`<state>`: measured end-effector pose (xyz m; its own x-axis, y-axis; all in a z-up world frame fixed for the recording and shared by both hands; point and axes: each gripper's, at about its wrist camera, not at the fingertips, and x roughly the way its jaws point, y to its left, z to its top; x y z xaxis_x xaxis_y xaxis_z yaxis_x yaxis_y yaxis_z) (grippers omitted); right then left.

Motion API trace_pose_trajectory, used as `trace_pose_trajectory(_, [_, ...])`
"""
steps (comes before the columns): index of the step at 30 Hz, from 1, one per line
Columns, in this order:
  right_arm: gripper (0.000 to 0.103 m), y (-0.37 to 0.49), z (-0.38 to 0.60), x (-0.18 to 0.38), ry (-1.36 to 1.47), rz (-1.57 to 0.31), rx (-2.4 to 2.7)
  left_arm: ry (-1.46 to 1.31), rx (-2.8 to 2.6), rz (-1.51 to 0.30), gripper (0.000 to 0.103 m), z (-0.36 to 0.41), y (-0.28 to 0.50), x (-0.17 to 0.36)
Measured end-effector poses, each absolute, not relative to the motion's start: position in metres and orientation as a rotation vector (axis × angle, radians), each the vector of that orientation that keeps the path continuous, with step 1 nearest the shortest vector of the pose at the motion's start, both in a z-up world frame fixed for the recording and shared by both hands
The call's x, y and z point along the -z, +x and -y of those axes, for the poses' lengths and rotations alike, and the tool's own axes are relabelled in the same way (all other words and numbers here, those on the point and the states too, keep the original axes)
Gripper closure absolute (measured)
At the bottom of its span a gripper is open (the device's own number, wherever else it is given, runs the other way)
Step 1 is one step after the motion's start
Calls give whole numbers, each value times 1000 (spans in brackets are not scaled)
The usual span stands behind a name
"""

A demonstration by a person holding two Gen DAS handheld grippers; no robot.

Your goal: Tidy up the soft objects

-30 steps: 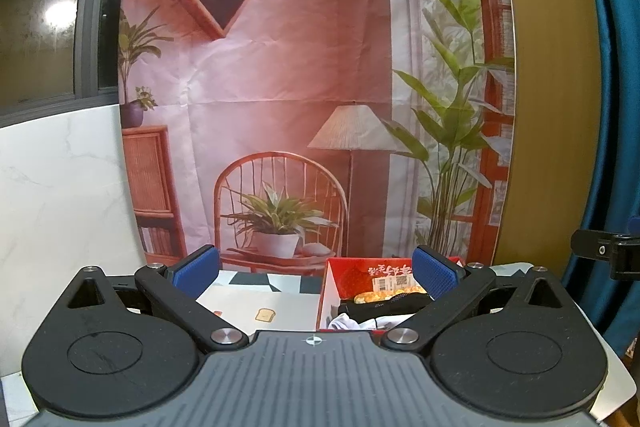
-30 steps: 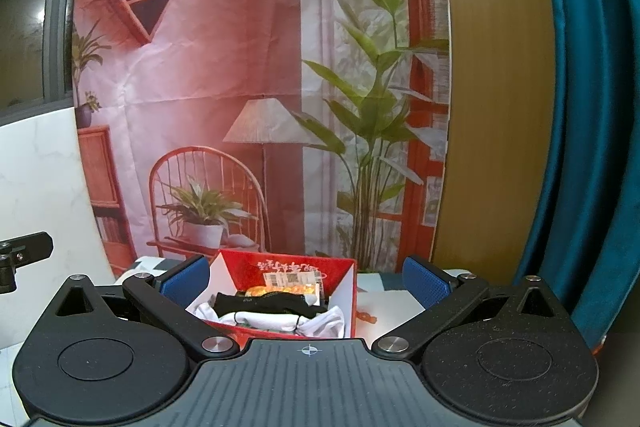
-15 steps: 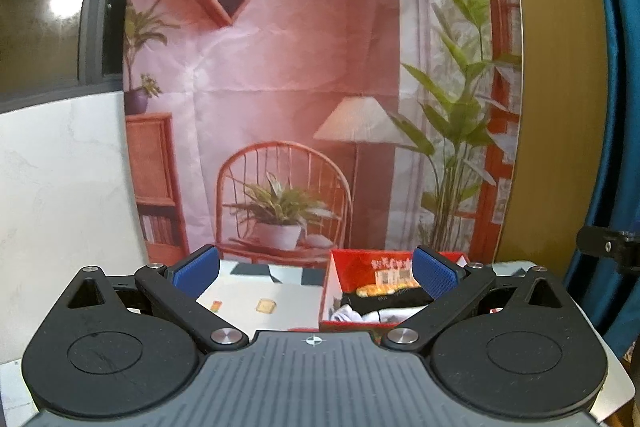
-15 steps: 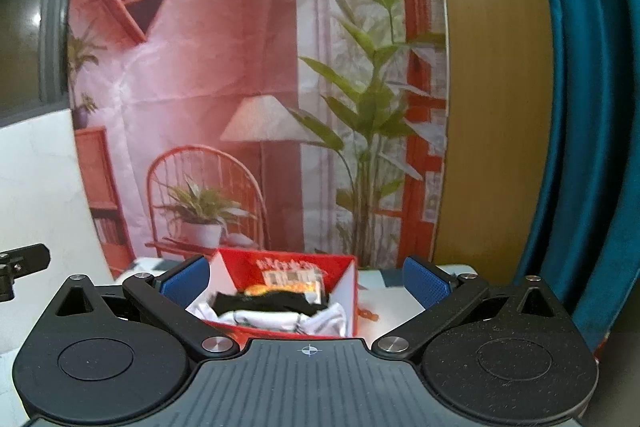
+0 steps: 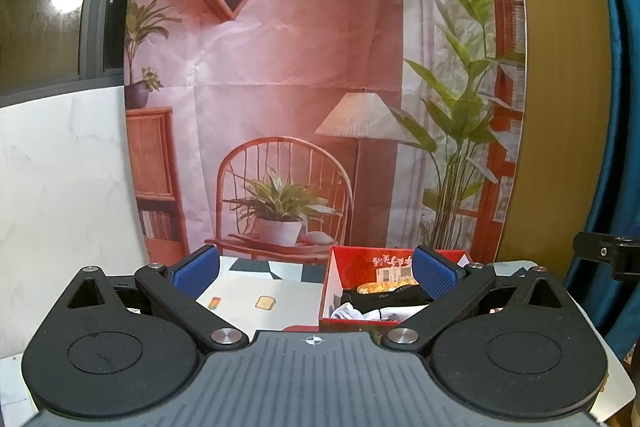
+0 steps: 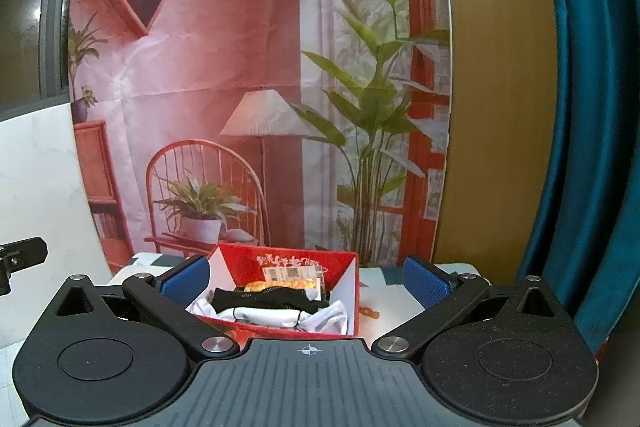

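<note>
Left gripper (image 5: pixel 316 269): jaws spread wide, holding nothing, raised above the table (image 5: pixel 240 291).
Right gripper (image 6: pixel 306 277): jaws spread wide, holding nothing, lined up with the box.
Red box (image 6: pixel 288 261): open, on the table's far right part, near the backdrop (image 6: pixel 240 67).
Contents: white cloth (image 6: pixel 276 319) nearest, black cloth (image 6: pixel 272 299) on it, yellow item (image 6: pixel 280 285) behind.
Table surface: small printed pictures left of the box.
Right edge: blue curtain (image 6: pixel 580 107).

warm indoor light — sharp, fisheye-bowed edges.
</note>
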<state>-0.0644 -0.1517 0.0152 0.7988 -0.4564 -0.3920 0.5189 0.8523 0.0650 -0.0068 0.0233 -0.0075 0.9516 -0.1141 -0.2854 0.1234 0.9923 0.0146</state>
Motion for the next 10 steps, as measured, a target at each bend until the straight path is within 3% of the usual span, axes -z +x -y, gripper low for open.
trace_pose_trajectory(10, [0,-62,156,-9,192,-395,527,30,117,-287,0,-20,-7,9])
